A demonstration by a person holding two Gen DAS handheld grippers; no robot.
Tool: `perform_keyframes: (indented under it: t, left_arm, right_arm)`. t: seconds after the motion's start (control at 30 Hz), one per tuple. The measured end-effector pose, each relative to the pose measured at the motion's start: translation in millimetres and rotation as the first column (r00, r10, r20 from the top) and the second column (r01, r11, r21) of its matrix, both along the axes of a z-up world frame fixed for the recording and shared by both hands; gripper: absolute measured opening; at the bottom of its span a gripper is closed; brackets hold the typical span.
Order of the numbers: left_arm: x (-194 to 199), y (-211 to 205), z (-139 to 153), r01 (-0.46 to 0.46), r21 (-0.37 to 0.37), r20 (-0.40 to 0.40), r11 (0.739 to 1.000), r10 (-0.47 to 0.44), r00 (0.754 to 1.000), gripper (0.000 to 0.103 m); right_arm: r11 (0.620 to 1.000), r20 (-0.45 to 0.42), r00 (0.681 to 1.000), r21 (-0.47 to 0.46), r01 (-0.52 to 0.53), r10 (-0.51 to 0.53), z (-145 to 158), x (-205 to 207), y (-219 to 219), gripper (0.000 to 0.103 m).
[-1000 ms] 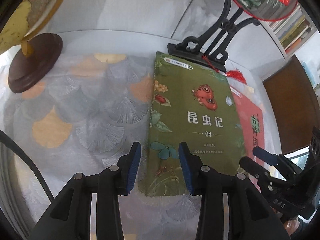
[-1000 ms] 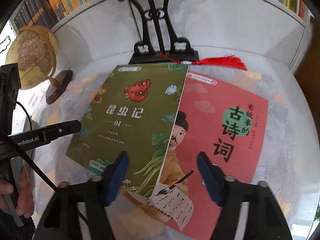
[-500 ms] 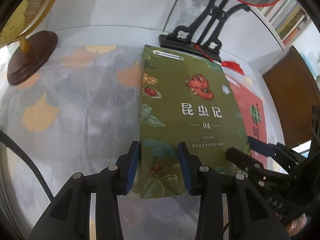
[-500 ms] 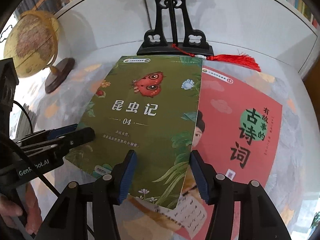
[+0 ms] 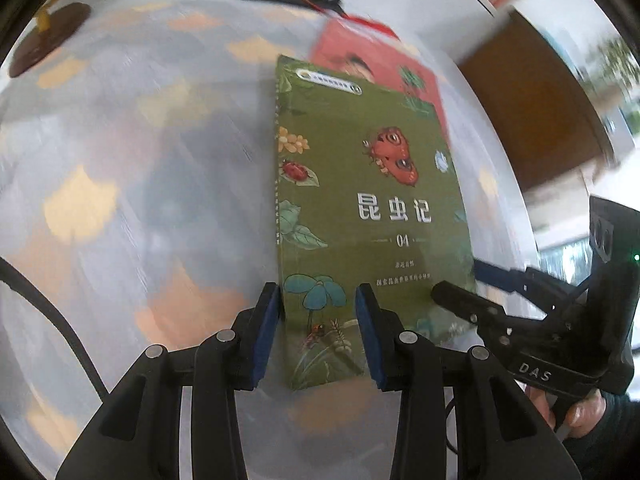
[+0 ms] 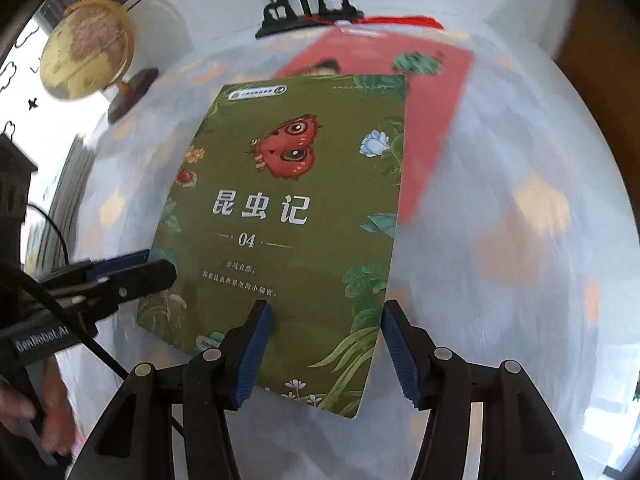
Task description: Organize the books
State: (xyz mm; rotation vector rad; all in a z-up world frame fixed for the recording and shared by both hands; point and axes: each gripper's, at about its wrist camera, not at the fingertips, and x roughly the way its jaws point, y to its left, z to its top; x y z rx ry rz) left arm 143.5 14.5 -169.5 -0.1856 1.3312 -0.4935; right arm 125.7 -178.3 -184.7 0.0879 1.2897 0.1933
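Directly ahead of the left gripper (image 5: 316,312), the green insect book (image 5: 360,216) runs from between the blue pads up toward 12 o'clock. Its spine edge sits just beside the left pad and the right pad stands over the cover. The jaws are parted, though whether either pad presses on the book I cannot tell. At 3 o'clock in this view the right gripper (image 5: 460,286) reaches in over the book's lower right corner, fingers apart.

From its own camera, the right gripper (image 6: 326,344) straddles the lower right part of the green insect book (image 6: 288,216), jaws spread. One pad is over the cover and the other is just past the right edge, over the tablecloth (image 6: 520,280). At 9 o'clock the left gripper's fingers (image 6: 132,276) lie along the book's left edge.

A red poetry book (image 6: 432,120) pokes out from under the green one toward 1 o'clock, blurred.

Only the right wrist view shows the whole globe (image 6: 86,54) at 10 o'clock and the black ornamental stand (image 6: 304,8) at 12 o'clock. The left wrist view catches just the globe's brown base (image 5: 48,40) at 10 o'clock, plus a brown wooden panel (image 5: 532,112) at 2 o'clock.
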Motion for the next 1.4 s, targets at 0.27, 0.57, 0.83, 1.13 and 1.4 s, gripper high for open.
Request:
perform_keyframes:
  t: [0.27,0.57,0.83,1.13,1.4]
  left_arm:
    - [-13,-7,0,-0.096,0.047,0.003,0.994,0.096,0.995,0.037]
    - [-12,-22,2,-0.078,0.079,0.022,0.994,0.077,0.997,0.037]
    - [-17,-3,37,-0.106,-0.281,0.016,0.954,0.115,0.993,0.037]
    - [-9,-36,20,-0.056,-0.143,0.033,0.988,0.061,0.998,0.037]
    - [0,-32,9,-0.163,-0.348,-0.107,0.923,0.134,0.985,0.027]
  right_arm:
    - [0.995,-0.008,0.995,0.026,0.097,-0.097,1,-23,-29,0.056]
    - [0.994,0.0,0.994,0.012,0.108,-0.108,-2,-26,-23,0.06]
    - [0.989,0.016,0.994,0.105,0.108,-0.11,-3,-31,-33,0.075]
    - [0.946,-0.015,0.986,0.28,0.162,-0.165,-2,-38,-59,0.078]
    - [0.914,-0.054,0.985,0.367,0.172,-0.164,-4,-36,-76,0.078]
